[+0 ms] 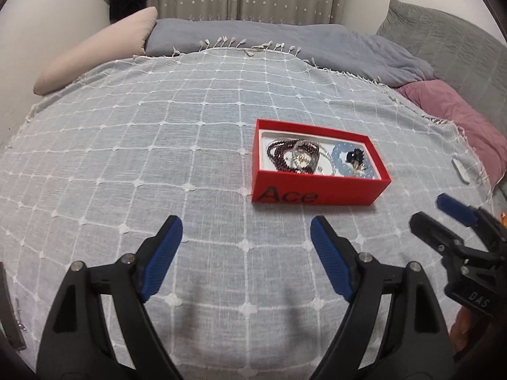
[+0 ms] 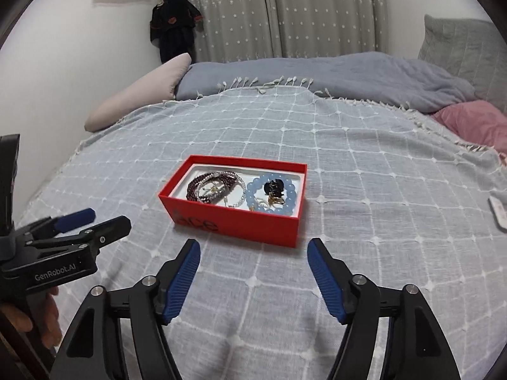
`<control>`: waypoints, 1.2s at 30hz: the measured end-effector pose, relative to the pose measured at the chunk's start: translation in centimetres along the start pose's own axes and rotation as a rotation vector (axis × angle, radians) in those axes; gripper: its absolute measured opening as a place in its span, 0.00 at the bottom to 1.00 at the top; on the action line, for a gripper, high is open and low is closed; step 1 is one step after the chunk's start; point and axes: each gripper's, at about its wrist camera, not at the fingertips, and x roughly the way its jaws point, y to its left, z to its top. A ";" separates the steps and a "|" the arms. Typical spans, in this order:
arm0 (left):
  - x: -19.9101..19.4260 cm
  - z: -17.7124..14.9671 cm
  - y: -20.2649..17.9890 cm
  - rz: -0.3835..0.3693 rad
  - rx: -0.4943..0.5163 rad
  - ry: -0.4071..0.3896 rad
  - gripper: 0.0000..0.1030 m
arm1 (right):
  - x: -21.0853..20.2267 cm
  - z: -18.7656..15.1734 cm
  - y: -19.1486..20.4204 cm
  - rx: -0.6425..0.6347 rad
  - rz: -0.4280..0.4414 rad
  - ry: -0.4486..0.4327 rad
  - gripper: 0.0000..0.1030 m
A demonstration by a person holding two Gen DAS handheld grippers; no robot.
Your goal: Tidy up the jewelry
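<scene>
A red box (image 1: 317,191) marked "Ace" sits on the bed (image 1: 158,158); it also shows in the right wrist view (image 2: 234,221). Inside lie a dark red bead strand (image 1: 280,155) (image 2: 198,186), a clear bead strand (image 1: 304,152) (image 2: 221,175), a pale blue bead bracelet (image 1: 340,155) (image 2: 286,207) and a small black piece (image 1: 353,156) (image 2: 274,186). My left gripper (image 1: 245,231) is open and empty, short of the box. My right gripper (image 2: 253,253) is open and empty, just in front of the box.
A grey checked throw covers the bed. Pillows and a blue blanket (image 1: 285,41) lie at the back, a pink pillow (image 1: 459,114) at the right. A small white object (image 2: 499,212) lies on the throw at the right.
</scene>
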 end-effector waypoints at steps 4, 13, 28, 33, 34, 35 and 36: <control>-1.2 -1.0 0.0 0.024 -0.003 -0.026 0.90 | -2.2 -1.0 0.1 -0.001 -0.010 -0.039 0.79; -1.8 -1.9 -0.9 0.070 0.018 -0.041 0.94 | -2.8 -1.8 0.9 -0.019 -0.059 -0.043 0.83; -0.9 -2.4 -1.0 0.086 0.012 -0.005 0.97 | -2.0 -2.1 0.7 -0.033 -0.073 -0.001 0.96; -0.9 -2.4 -0.9 0.089 0.008 -0.007 0.99 | -1.9 -2.2 0.9 -0.039 -0.089 -0.003 1.00; -0.9 -2.4 -0.9 0.088 0.008 -0.006 0.99 | -1.9 -2.2 0.9 -0.040 -0.092 -0.003 1.00; -0.9 -2.4 -0.9 0.088 0.009 -0.005 0.99 | -1.8 -2.2 0.9 -0.040 -0.092 -0.001 1.00; -0.9 -2.4 -0.9 0.088 0.009 -0.004 0.99 | -1.7 -2.3 0.8 -0.037 -0.092 0.002 1.00</control>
